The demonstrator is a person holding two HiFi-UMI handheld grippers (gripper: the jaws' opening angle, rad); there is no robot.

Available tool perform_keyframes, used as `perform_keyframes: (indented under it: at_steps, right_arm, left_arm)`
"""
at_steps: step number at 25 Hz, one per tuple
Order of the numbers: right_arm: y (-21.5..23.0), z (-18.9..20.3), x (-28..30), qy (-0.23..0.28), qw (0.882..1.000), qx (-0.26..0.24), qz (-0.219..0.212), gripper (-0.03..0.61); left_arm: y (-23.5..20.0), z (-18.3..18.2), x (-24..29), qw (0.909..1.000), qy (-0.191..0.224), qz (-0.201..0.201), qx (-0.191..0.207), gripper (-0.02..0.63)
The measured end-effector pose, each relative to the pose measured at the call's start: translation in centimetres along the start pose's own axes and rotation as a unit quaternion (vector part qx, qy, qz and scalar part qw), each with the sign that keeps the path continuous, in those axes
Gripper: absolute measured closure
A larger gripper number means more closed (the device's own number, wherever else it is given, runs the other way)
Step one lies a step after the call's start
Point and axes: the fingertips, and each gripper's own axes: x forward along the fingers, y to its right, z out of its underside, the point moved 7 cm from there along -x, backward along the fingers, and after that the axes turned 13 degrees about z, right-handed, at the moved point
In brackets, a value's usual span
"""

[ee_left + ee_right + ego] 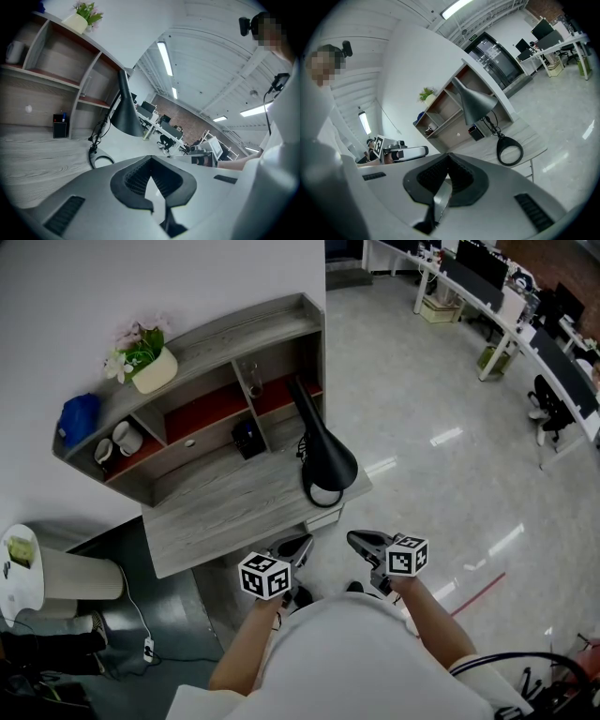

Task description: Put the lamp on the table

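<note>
Fingers [129,180] of left gripper [296,547] and right gripper [366,542] sit clenched, empty; black desk lamp [323,451] stands ahead on the wooden desk [216,512], apparently delivered.

Bright, even office light; ceiling strips [165,57] overhead; glare patches on floor [446,436]; gripper views fisheye, dark corners.

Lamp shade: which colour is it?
The lamp shade is black; the head view shows it best.

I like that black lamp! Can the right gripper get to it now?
Probably yes: the lamp stands at the desk corner nearest the right gripper, with nothing between them, though its jaws are shut.
</note>
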Motion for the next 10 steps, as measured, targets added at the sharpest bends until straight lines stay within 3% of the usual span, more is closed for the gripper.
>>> perform_keyframes:
  at_steps: [10]
  right_arm:
    - [0.25,-0.74,0.21,0.008,1.0,-0.004,0.004,0.561]
  left_arm:
    - [-0.69,-0.61,0.27,1.0,-0.002,0.005,0.004,0.603]
